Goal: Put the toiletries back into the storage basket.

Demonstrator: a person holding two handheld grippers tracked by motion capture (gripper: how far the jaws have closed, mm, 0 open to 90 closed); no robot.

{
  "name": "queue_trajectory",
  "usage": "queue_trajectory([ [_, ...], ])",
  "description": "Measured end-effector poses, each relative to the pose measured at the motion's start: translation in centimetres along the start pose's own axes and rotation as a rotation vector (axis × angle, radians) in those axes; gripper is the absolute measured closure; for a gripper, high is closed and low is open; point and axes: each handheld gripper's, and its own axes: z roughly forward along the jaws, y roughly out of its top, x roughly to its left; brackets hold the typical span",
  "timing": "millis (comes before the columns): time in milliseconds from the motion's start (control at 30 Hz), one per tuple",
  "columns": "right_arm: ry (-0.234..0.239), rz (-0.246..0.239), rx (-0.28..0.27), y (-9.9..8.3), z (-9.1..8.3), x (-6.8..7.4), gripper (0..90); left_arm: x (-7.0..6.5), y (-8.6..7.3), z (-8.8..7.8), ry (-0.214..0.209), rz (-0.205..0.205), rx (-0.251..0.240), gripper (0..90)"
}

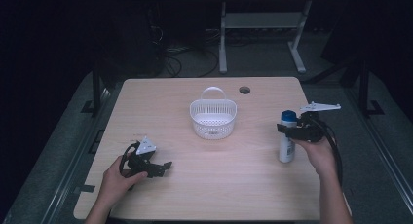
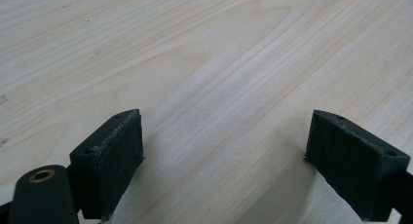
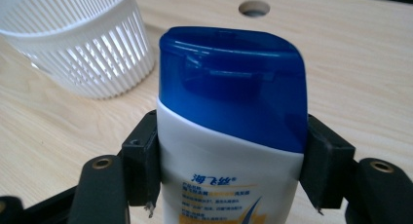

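While my right tool [image 3: 229,185] clamps the white bottle [image 1: 286,145] just below its blue cap [image 3: 234,83], I judge the step in hand to be the carry toward the white basket [image 1: 213,118]. The bottle stands upright at the right side of the desk [image 1: 204,195], well apart from the basket, and I cannot tell whether its base touches the wood. My left tool [image 2: 224,160] rests released on the desk, nothing between its jaws. Next I need to lift clear of the basket's rim, move left, then lower the bottle in without tipping the light basket.
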Motion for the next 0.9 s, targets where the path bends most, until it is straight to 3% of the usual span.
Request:
queue_trajectory([
  [433, 0.051, 0.004, -0.091, -0.4, -0.3, 0.3, 35.1, 0.0, 0.0, 0.0, 0.000, 0.001, 0.001, 13.2],
  [900, 0.065, -0.021, -0.146, 1.5, -1.3, 1.4, 35.0, 0.0, 0.0, 0.0, 0.001, 0.000, -0.003, 13.2],
])
